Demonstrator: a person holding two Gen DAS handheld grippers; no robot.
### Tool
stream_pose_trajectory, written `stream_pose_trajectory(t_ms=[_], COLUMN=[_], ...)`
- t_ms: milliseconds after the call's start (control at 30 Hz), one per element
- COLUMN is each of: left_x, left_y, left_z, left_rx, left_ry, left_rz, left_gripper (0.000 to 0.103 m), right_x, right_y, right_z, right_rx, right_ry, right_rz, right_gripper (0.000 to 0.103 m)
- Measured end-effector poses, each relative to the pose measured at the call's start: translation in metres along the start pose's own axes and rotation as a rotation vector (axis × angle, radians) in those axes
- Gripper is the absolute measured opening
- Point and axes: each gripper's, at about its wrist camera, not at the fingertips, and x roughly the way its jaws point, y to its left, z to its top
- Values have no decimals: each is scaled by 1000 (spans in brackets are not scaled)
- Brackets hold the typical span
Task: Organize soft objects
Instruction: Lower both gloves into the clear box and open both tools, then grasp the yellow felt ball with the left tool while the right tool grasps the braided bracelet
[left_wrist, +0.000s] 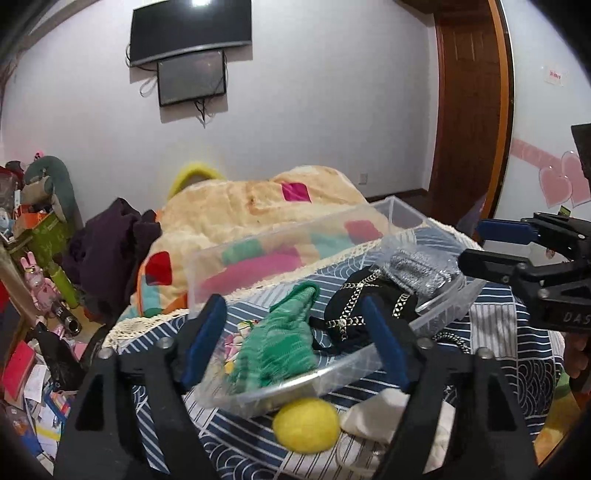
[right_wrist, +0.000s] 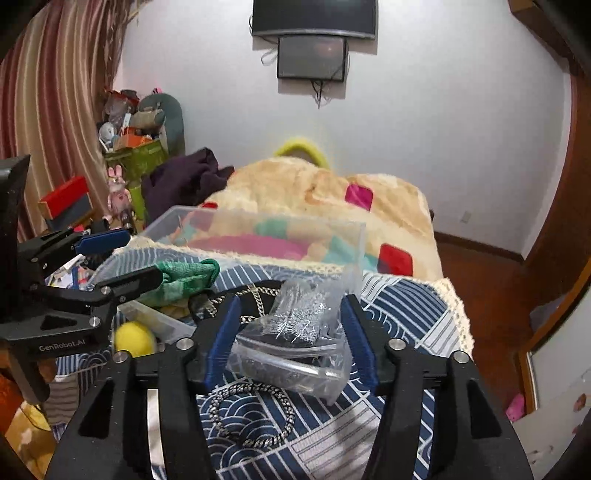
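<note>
Green knit glove (left_wrist: 277, 339), left end of clear plastic bin (left_wrist: 373, 354), lying loose between the blue pads of the left gripper (left_wrist: 295, 339), jaws spread wide, gripping nothing. Yellow felt ball (left_wrist: 306, 424), on the patterned blue tablecloth (left_wrist: 491, 332) just outside the bin's near wall, beside a white cloth (left_wrist: 373, 410). Black chain-trimmed fabric piece (left_wrist: 365, 306), mid-bin, touching the glove. Silver glittery pouch (right_wrist: 299, 314), right end of bin, framed by the right gripper (right_wrist: 291, 339), jaws likewise apart and empty. Loose metal chain (right_wrist: 251, 410), on the tablecloth below that gripper. Handling note: whichever item is taken next, lower over its thickest fold, close on fabric only, keep pads off the bin wall.
</note>
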Motion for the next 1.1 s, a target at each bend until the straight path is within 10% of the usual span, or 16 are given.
stream_pose_trajectory(t_ms=[533,1100], left_x=[-5,24], left_y=[10,0], left_z=[-69,-74], left_rx=[-15,-71], left_ry=[137,187], left_rz=[20,-106], left_gripper=[95,70], right_x=[5,55], right_y=[-5,8], right_z=[-59,-61], right_rx=[15,-17], right_ry=[114,250], right_rz=[37,30], right_gripper=[63,10])
